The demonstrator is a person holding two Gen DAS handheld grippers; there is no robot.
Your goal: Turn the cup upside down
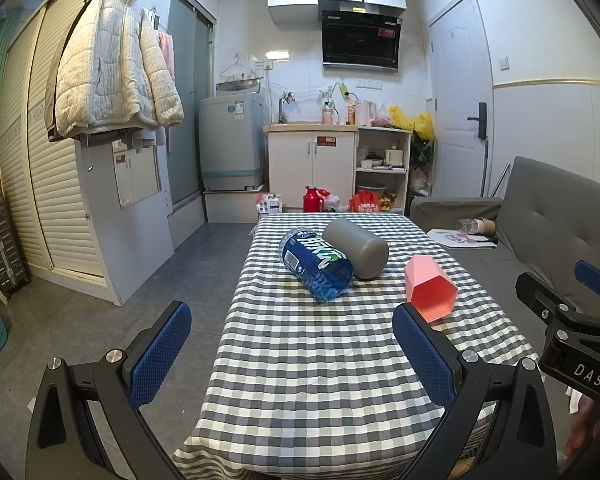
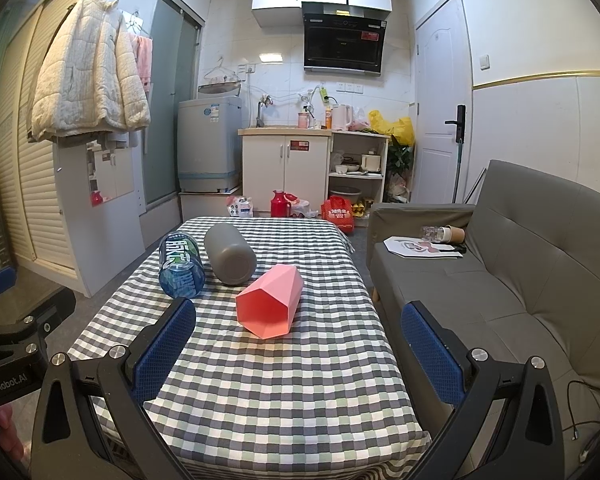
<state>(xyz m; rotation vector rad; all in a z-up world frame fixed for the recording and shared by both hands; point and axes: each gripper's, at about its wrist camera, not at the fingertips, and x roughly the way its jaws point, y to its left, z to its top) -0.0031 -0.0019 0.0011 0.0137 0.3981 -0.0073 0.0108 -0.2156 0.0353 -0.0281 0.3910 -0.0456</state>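
Pink cup lies sideways on checked table, unflipped | right gripper wide, lined up behind it | left gripper wide, empty

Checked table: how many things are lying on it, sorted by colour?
Blue: 1, the blue bottle, on its side.
Grey: 1, the grey cup, on its side.
Pink: 1, the pink cup, on its side, faceted.
Total: 3 on the checked tablecloth.
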